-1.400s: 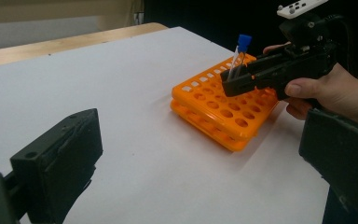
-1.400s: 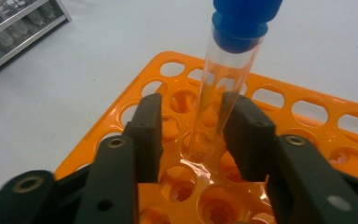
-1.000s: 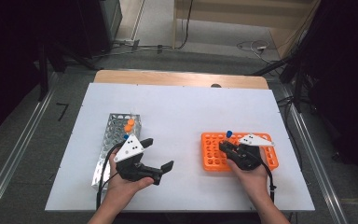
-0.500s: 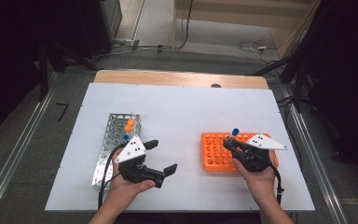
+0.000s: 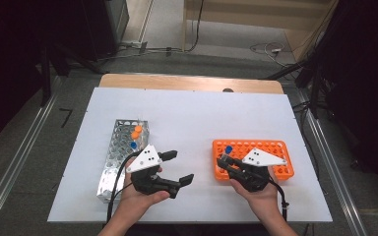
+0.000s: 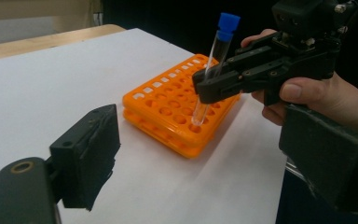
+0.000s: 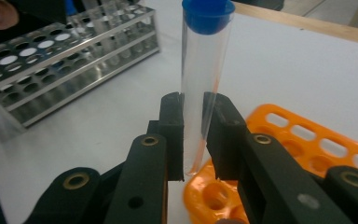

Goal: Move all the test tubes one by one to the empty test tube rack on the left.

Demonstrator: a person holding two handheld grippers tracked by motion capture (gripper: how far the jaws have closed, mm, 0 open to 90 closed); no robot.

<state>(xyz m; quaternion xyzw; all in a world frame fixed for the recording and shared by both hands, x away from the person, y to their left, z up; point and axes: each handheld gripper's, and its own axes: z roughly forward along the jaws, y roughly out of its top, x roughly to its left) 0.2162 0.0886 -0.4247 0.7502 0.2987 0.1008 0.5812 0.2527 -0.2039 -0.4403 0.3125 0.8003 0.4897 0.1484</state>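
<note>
The tube, clear with a blue cap, stands nearly upright, pinched between the jaws of the right gripper just below its middle. In the left gripper view the tube hangs over the near-left part of the orange rack, its lower tip at the level of the rack's top holes; whether it has entered a hole is hard to tell from this angle. From the high view the orange rack lies on the right side of the white table, and the right gripper sits over its left end.

The left gripper is held near the middle of the table's near edge, its jaws wide apart with nothing between them, though they have just been closing a little. Left of it lies the metal rack, with orange- and blue-capped tubes at its far end.
</note>
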